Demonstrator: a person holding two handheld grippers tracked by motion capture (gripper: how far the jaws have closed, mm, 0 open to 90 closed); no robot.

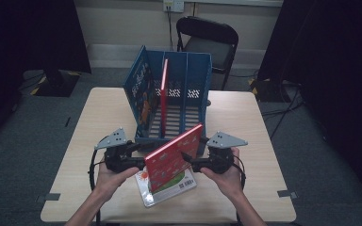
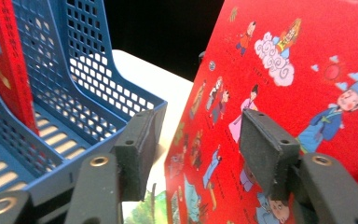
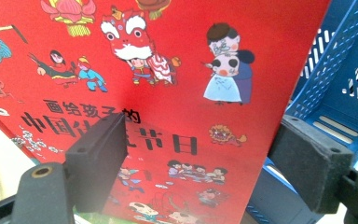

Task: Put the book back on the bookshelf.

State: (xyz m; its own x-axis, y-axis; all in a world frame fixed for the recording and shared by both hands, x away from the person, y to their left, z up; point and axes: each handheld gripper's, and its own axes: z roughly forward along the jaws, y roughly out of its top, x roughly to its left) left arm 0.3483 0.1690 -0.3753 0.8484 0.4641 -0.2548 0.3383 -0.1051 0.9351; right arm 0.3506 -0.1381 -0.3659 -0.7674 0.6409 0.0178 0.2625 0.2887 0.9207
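High view: red book [image 1: 173, 157] held tilted just in front of the blue rack [image 1: 172, 94], above a second book [image 1: 167, 186] lying flat on the table [image 1: 245, 117]. Right tool [image 1: 192, 165] has its jaws around the book's right edge; looks like a grip, contact itself isn't clear. Left tool [image 1: 139, 162] stands about half open at the left edge; left gripper view shows 1 pad [image 2: 265, 149] in front of the cover, the other pad [image 2: 140, 149] apart from it, so no clamp yet.

To do it well: close left on the edge, square the book upright, spine-first into a free slot.

In the way: rack's front lip, and 1 red book [image 1: 164, 89] already standing in a middle slot. Chair [image 1: 209, 40] behind the table is no issue.
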